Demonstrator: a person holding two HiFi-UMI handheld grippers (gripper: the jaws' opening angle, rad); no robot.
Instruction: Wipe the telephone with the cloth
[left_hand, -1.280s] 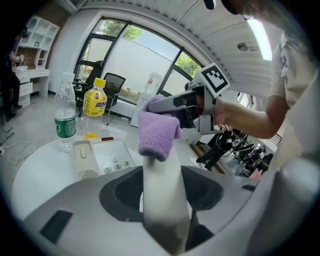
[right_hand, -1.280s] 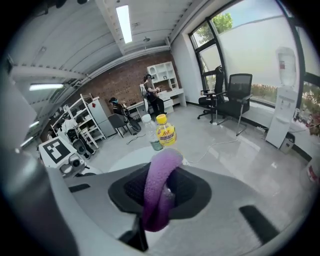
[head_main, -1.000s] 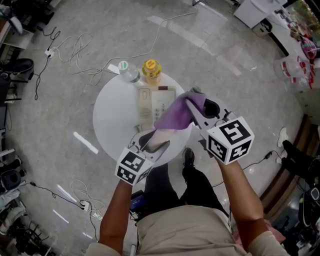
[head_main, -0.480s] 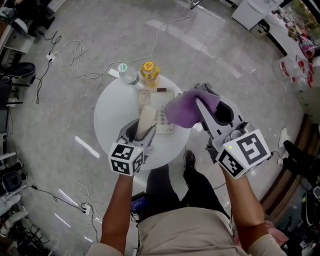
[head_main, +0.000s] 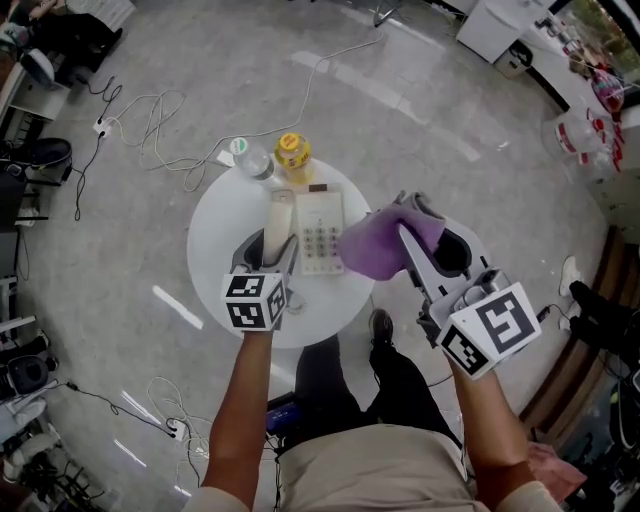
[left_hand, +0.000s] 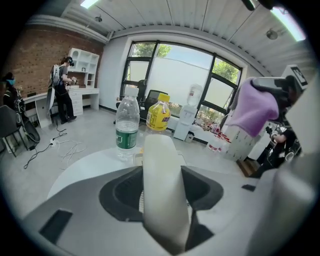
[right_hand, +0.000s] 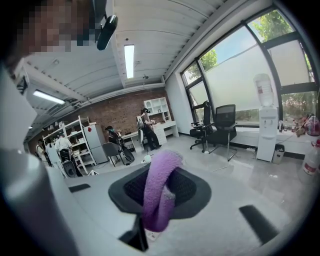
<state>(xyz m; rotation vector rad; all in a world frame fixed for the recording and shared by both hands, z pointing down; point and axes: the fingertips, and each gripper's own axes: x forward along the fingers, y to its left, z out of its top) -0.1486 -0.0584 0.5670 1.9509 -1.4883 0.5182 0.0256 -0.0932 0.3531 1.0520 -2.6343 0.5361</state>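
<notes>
table: round, white, dead centre of the head view, grey floor all round
bottles: clear water bottle and yellow bottle side by side at the table's top edge, just above the phone. Lined up right behind the handset's far end in the left gripper view, so kinda boxed in up there
floor clutter: white cables sprawled upper left, well apart from the table
telephone base: flat on the table, middle of frame, keypad up, long axis running top to bottom of the frame
handset: just left of the base and roughly parallel to it, far end pointing up-frame at the bottles. Can't tell if touching the base or not
left gripper: jaws spread wide but clamped on the handset's near end, one jaw each side
cloth: purple, bunched up, hanging right of the base, with the left edge overlapping the base's right edge in the picture
right gripper: pinched tight on the cloth, over the table's right rim
background: person at a desk far left in the left gripper view
</notes>
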